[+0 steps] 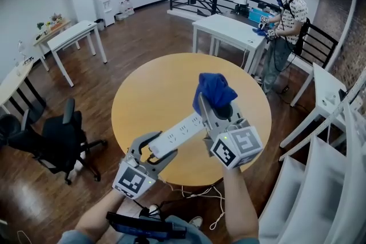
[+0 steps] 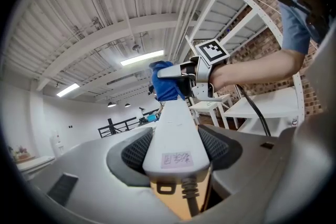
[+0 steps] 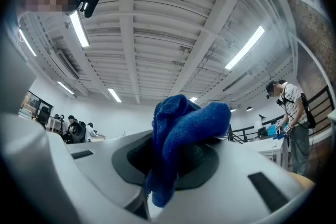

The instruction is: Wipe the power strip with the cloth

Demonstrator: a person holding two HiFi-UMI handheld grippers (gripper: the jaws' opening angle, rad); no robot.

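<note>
Above the round table's (image 1: 150,87) near edge, the left gripper (image 1: 160,149) clamps the power strip's (image 1: 180,132) cord end; the right gripper (image 1: 221,109) pinches the blue cloth (image 1: 213,90) at its far end.
</note>
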